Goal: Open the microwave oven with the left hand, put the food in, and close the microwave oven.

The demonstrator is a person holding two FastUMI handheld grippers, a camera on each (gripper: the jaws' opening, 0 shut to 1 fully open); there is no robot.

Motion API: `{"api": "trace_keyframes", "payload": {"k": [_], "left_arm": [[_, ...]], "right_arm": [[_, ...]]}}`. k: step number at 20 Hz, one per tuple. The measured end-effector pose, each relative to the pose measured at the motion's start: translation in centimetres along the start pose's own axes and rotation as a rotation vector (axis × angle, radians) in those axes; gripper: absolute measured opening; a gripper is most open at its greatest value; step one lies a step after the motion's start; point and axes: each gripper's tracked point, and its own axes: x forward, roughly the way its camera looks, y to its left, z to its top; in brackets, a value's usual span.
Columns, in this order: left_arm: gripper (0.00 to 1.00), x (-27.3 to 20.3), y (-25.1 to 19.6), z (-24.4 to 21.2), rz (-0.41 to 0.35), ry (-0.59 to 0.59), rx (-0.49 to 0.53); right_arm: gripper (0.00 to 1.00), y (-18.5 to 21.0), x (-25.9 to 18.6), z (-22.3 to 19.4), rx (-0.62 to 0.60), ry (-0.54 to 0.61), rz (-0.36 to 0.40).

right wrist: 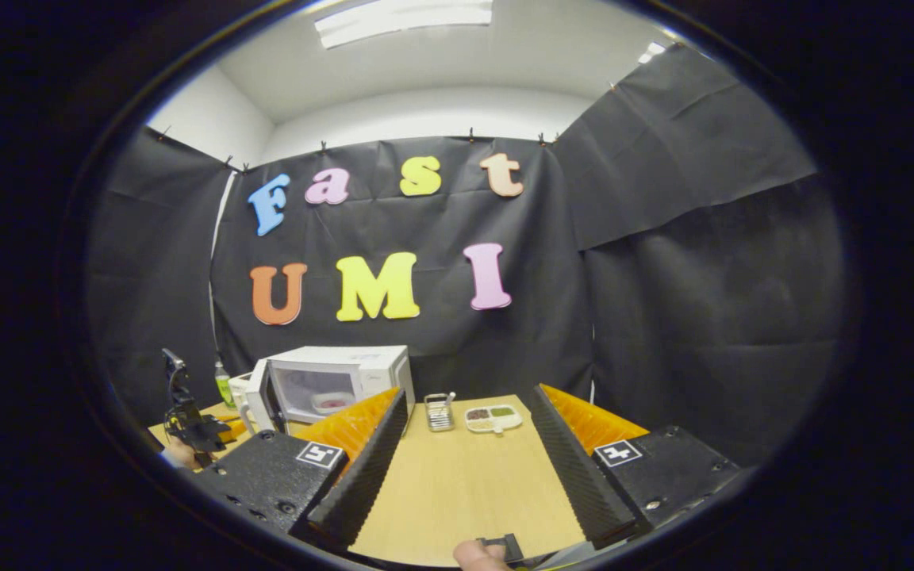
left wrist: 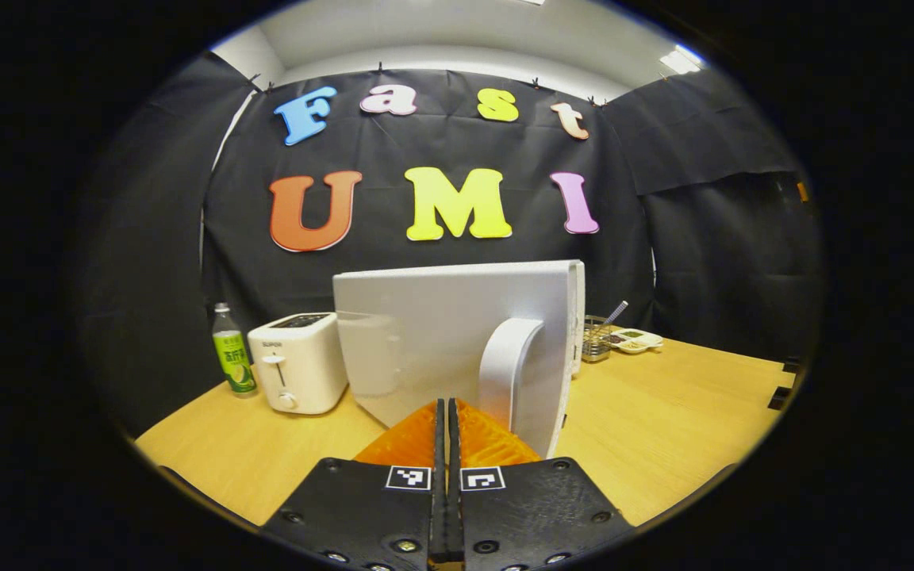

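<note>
In the left gripper view the white microwave door stands swung open close in front, outer face toward me, its curved handle near the right edge. My left gripper is shut with nothing between its fingers, its tips just left of the handle's foot. In the right gripper view the microwave sits at the table's far left with its door ajar. A dish of pinkish food rests inside. My right gripper is open and holds nothing above the table. The left gripper and its hand show by the door.
A white toaster and a green bottle stand left of the door. A wire basket and a divided snack tray sit at the back of the wooden table. Black cloth walls surround it.
</note>
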Motion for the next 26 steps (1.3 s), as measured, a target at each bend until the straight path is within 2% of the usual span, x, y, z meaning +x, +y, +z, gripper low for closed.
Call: {"api": "trace_keyframes", "payload": {"k": [6,10,11,12,13,14,15,16,17,18,19,20,21,26], "left_arm": [[0.00,4.7,-4.4,0.8,-0.063,-0.052,0.019],[0.00,7.2,-6.0,1.2,-0.056,-0.076,0.021],[0.00,8.0,-6.3,1.2,-0.057,-0.075,0.009],[0.00,8.8,-6.8,1.2,-0.062,-0.071,-0.012],[0.10,9.4,-7.3,1.3,-0.069,-0.068,-0.033],[0.00,10.1,-7.6,1.6,-0.072,-0.071,-0.053],[0.00,10.8,-7.8,1.9,-0.070,-0.076,-0.070],[0.00,11.6,-7.9,2.1,-0.063,-0.079,-0.088],[0.00,12.3,-8.1,2.2,-0.059,-0.080,-0.105],[0.00,12.9,-8.4,2.2,-0.056,-0.077,-0.125],[0.00,13.7,-8.5,2.3,-0.054,-0.078,-0.149],[0.00,14.4,-8.7,2.5,-0.053,-0.080,-0.169],[0.00,15.2,-8.8,2.7,-0.052,-0.082,-0.184],[0.00,19.2,-9.4,2.2,-0.046,-0.063,-0.217]], "right_arm": [[0.90,-0.8,1.0,-1.6,0.031,0.025,0.010],[0.90,-2.8,2.3,-2.8,0.055,0.042,-0.035],[1.00,-3.0,2.5,-3.2,0.062,0.046,-0.039],[1.00,-3.2,2.7,-3.4,0.068,0.043,-0.039],[1.00,-3.4,2.8,-3.5,0.069,0.040,-0.038],[0.90,-3.6,2.9,-3.5,0.064,0.033,-0.036],[1.00,-3.7,3.0,-3.4,0.056,0.024,-0.035],[1.00,-4.0,3.1,-3.3,0.046,0.019,-0.039],[0.90,-4.3,3.3,-3.4,0.036,0.016,-0.047],[1.00,-4.7,3.5,-3.4,0.022,0.012,-0.057],[0.90,-5.0,3.6,-3.3,0.013,0.008,-0.065],[0.90,-5.3,3.7,-3.3,0.011,0.006,-0.069],[1.00,-5.5,3.9,-3.4,0.013,0.006,-0.071],[1.00,-5.6,5.3,-4.5,0.018,0.024,-0.044]]}}
